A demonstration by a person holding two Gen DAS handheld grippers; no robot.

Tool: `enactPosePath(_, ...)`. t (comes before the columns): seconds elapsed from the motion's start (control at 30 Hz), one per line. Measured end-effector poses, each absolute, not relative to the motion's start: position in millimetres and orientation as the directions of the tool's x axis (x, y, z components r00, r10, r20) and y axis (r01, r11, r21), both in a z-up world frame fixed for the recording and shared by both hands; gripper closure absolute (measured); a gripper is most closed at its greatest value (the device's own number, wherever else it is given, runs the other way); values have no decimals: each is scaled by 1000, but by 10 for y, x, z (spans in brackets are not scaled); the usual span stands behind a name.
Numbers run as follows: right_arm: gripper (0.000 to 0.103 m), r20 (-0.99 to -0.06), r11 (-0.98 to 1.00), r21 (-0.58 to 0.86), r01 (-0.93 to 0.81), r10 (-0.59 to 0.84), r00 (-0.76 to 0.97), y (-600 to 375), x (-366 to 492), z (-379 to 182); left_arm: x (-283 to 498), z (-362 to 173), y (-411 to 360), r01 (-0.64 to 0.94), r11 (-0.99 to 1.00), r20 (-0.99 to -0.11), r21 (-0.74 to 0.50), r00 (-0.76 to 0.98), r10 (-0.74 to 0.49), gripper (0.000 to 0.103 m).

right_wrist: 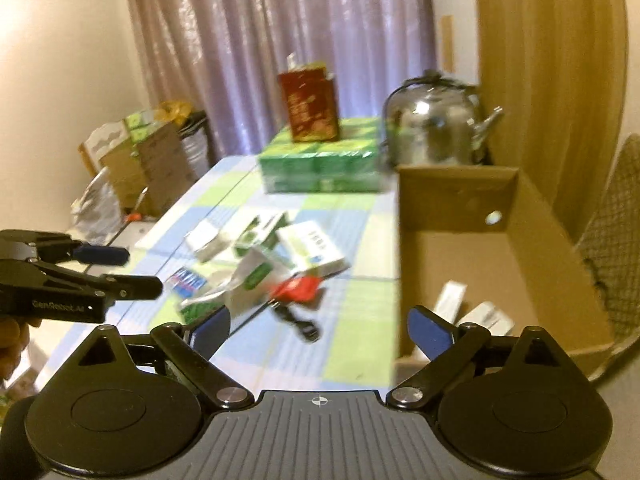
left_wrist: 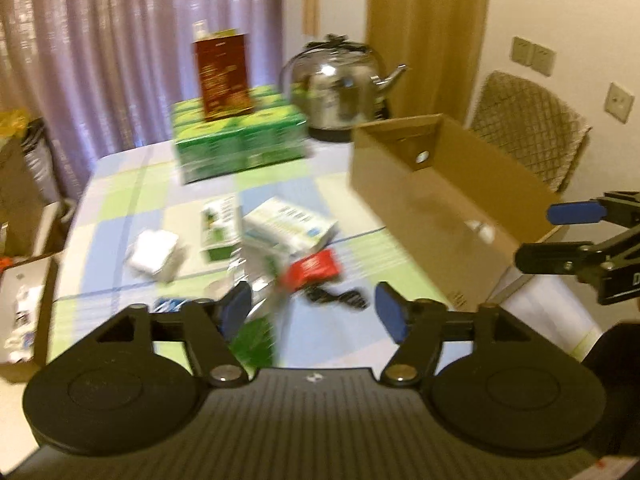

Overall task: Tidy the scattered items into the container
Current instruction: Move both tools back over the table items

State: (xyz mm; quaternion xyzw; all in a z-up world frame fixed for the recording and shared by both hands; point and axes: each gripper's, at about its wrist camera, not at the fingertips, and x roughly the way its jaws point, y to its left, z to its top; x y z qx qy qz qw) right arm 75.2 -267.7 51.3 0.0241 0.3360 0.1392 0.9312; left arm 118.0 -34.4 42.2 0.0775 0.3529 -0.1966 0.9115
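Motion blur obscures the scattered items (right_wrist: 272, 268). Cardboard box (right_wrist: 560, 280) contains two white packets (right_wrist: 486, 316). Both claws, left claw (left_wrist: 316, 312) and right claw (right_wrist: 320, 326), spread apart, empty.

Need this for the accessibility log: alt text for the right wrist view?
Open right gripper above a checked table, facing scattered small boxes and packets; an open cardboard box on the right holds two white items. Left gripper enters from the left, also open.

Steel kettle (left_wrist: 340, 88) behind green carton stack (left_wrist: 240, 140)
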Motion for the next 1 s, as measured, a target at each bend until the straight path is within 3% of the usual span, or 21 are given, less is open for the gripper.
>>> enactPosePath(0.17,8,-653,946,155,-284,314,690,-2404,722,288,1005,289,28,363,931,-694,38,680,-237,12)
enactPosePath(0.33,8,-680,938,152,-312,329,655,-2240,709,117,967,139,257,333,941,-718,54,668,-195,6)
enactPosePath(1.0,7,-732,931,92,-354,304,609,-2057,1242,-311,1391,-314,453,325,946,-771,-6,601,-212,4)
